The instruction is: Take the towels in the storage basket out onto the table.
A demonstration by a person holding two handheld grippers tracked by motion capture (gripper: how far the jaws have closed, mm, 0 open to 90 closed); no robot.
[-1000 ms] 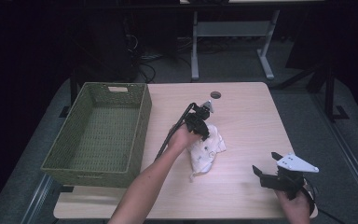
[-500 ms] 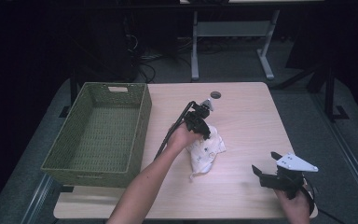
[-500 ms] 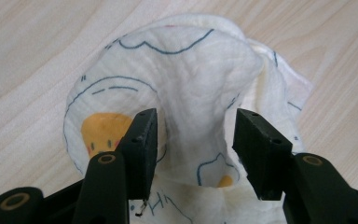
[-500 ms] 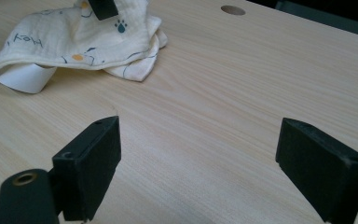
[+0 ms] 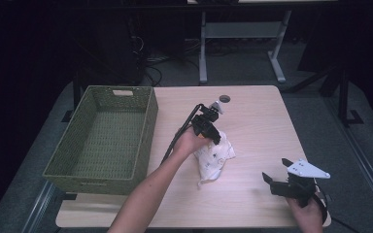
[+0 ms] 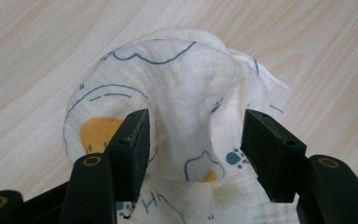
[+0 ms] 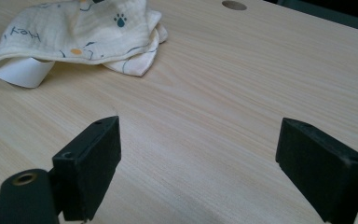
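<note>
High view: left gripper (image 5: 212, 132) over the cloth (image 5: 214, 156) at mid-table (image 5: 252, 111).
Its jaws stand part-open, a raised fold of cloth between them, not pinched; right gripper (image 5: 278, 184) is spread wide, empty, near the table's right front corner.

Both forearms bare, no sleeves. Left gripper (image 5: 216, 138): black body, black cable (image 5: 178, 137) trailing behind it, pale grey piece at its far end. Right gripper (image 5: 269, 180): black, grey three-cornered plate (image 5: 305, 168) on top. Fingers (image 6: 131, 148) blocky, matte black, brass-ringed screw holes behind them.
</note>
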